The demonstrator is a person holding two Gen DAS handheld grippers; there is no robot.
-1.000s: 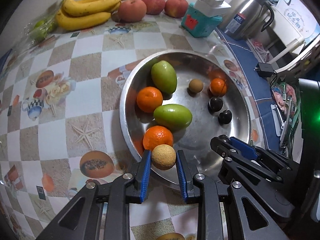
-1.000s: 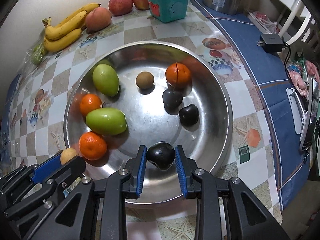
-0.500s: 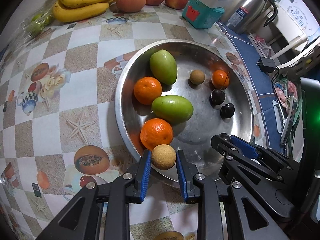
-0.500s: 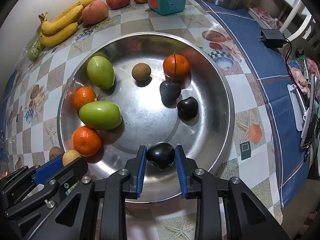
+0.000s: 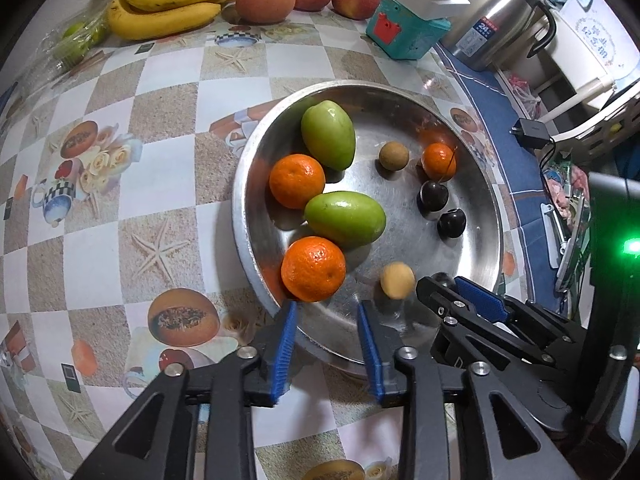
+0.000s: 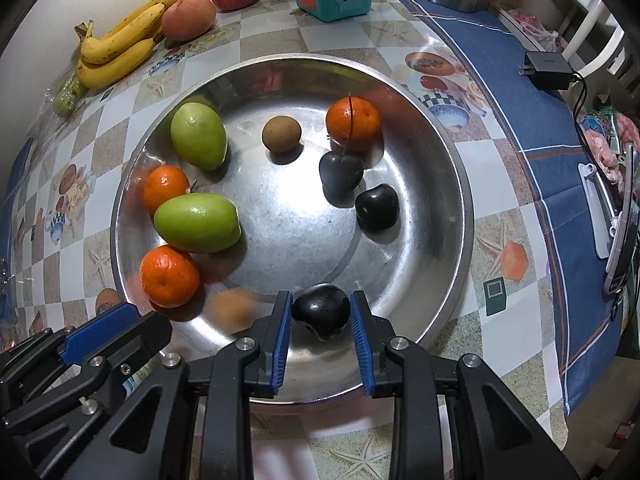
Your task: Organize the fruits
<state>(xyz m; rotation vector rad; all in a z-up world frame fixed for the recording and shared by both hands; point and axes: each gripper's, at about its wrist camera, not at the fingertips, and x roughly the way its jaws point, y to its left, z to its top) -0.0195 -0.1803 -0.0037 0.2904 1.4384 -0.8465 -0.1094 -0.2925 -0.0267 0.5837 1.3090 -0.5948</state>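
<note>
A steel bowl holds two green mangoes, three oranges, a brown longan and two dark cherries. My left gripper is open and empty over the bowl's near rim. A tan longan lies loose and blurred in the bowl just ahead of it, and shows blurred in the right wrist view. My right gripper is shut on a dark cherry above the bowl's near side.
Bananas, three peaches and a bagged green fruit lie along the far wall. A teal box, a steel kettle and a black charger on blue cloth stand to the right.
My left gripper has opened and the tan longan has dropped out of it into the bowl, rolling right. My right gripper still holds the dark cherry over the bowl.
</note>
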